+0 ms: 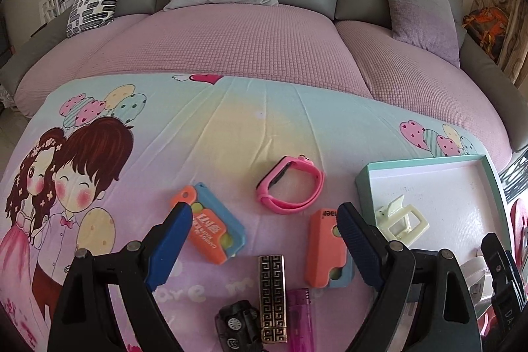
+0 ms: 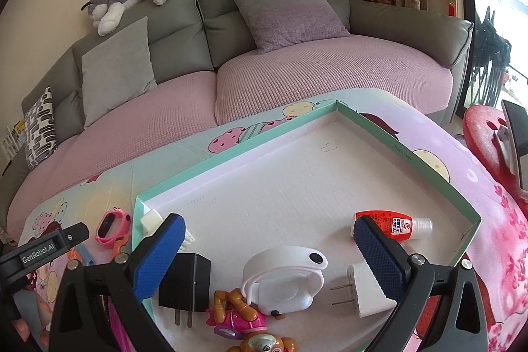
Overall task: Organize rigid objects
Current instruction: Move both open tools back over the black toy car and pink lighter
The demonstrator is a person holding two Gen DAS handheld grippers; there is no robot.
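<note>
Both tools stand with jaws apart and grip nothing. The left tool [image 1: 264, 231] hovers over loose things on the counter [image 1: 231, 127]: a pink band [image 1: 290, 188], two orange cases [image 1: 211, 228] [image 1: 325, 249], a patterned bar [image 1: 271, 297], a lighter [image 1: 300, 319] and a toy car [image 1: 236, 324]. The right tool [image 2: 269, 235] hangs over the box [image 2: 389, 137], which already holds a black plug [image 2: 184, 281], a white plug [image 2: 363, 289], a glue bottle [image 2: 392, 225], a white gadget [image 2: 283, 277] and a clip [image 1: 401, 218]. The lighter, bar and car lie touching, so a grab there could likely catch two or knock one away, and the cloth's creases may snag a fingertip.
</note>
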